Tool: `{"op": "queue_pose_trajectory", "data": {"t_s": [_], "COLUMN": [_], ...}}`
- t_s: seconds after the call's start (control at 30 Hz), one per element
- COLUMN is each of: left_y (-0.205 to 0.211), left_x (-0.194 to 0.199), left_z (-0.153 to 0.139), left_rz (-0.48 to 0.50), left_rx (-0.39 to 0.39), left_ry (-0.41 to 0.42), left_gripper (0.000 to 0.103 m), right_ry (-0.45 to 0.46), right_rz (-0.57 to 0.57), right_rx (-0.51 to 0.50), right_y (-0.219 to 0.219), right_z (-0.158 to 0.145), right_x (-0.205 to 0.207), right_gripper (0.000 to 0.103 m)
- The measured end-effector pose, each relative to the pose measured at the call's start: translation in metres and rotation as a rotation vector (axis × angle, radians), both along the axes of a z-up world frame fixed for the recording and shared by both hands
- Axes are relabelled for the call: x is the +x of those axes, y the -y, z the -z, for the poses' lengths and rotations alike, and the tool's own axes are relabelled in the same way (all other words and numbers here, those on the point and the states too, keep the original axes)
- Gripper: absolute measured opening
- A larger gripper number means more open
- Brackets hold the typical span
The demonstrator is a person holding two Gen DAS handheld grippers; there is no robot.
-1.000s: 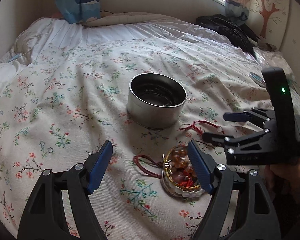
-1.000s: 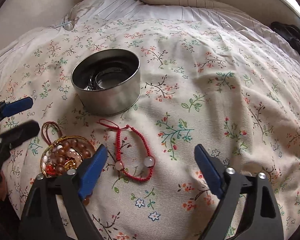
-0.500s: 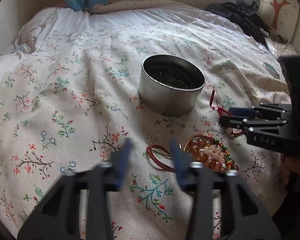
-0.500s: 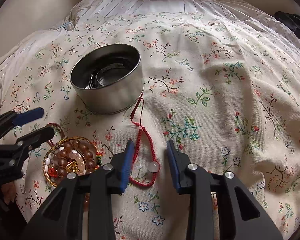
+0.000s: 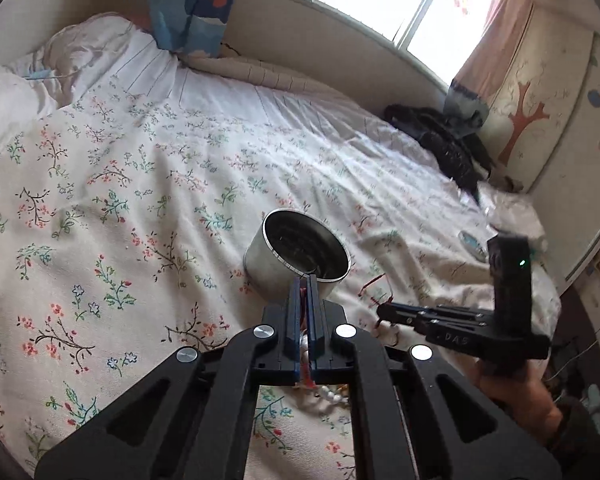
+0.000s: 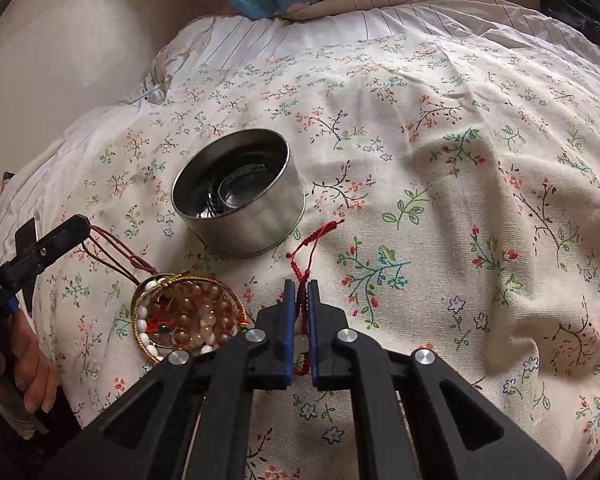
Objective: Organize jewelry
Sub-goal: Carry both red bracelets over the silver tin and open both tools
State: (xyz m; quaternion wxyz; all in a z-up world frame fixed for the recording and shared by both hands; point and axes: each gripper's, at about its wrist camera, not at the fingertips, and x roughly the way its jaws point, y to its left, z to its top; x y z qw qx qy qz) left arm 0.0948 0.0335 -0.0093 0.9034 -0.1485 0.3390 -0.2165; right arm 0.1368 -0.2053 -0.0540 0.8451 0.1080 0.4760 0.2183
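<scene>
Two claws, both clamped at once: my right gripper [image 6: 299, 286] is pinched tight on the red braided cord bracelet [image 6: 302, 276], its knotted tail trailing ahead on the floral bedspread [image 6: 440, 168] toward the tin, beads hanging btwn the fingers further back. My left gripper [image 6: 82, 226] is closed on the dark red cord [image 6: 116, 254] that runs down to the beaded bracelet pile [image 6: 188, 316]; from its own cam I see a red strand squeezed btwn the blue pads [image 5: 298, 300]. Pile itself sits on the spread just left of my right claw, w/ pearl-ish white beads + amber ones inside a gold ring. Round metal tin [image 6: 240, 192] stands open just ahead of both, some metal pieces already inside, prob bangles. Grabbing by cords makes sense: thin, soft, easy to pinch, whereas round beads would slip. Tin sits near so each carry is short. Next, I reckon, lift & drop into the tin; risk is the pile dangling and snagging the rim.
</scene>
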Motion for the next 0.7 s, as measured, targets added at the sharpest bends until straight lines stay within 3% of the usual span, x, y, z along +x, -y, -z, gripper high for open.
{"op": "queue_pose_trajectory", "data": {"t_s": [0.17, 0.43, 0.7], "left_y": [-0.003, 0.016, 0.041], "left_x": [-0.004, 0.011, 0.039], "left_z": [-0.009, -0.021, -0.029], "left_rz": [0.012, 0.048, 0.068], "left_rx": [-0.069, -0.075, -0.086], "left_ry": [0.045, 0.087, 0.108], "left_gripper": [0.003, 0.003, 0.003], "right_ry": [0.059, 0.180, 0.233], "right_rz": [0.006, 0.010, 0.020], "right_rx": [0.062, 0.088, 0.107], "right_y": [0.005, 0.005, 0.006], "right_z": [-0.014, -0.039, -0.048], "right_x": [-0.003, -0.009, -0.008], "right_gripper": [0.006, 0.006, 0.006]}}
